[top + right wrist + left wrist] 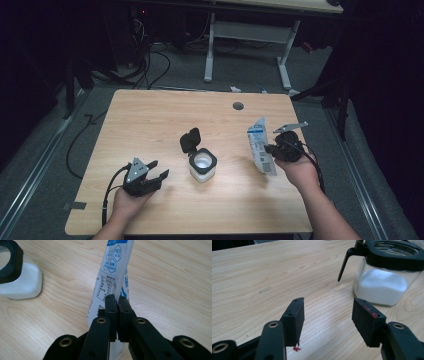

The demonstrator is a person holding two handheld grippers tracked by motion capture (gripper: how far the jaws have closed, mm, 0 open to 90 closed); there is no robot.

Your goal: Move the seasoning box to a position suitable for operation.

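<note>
A glass jar holding white powder stands mid-table, its black hinged lid flipped open and back. In the left gripper view the jar sits ahead and to the right of the jaws. My left gripper rests on the table left of the jar, open, with nothing between its fingers. My right gripper is shut on the edge of a white and blue pouch, held upright to the right of the jar. The pouch rises from the pinched jaws, its printed label facing the camera.
The wooden table has a round grommet hole near its far edge. A piece of tape lies at the front left corner. Cables and another desk's white legs stand on the floor beyond.
</note>
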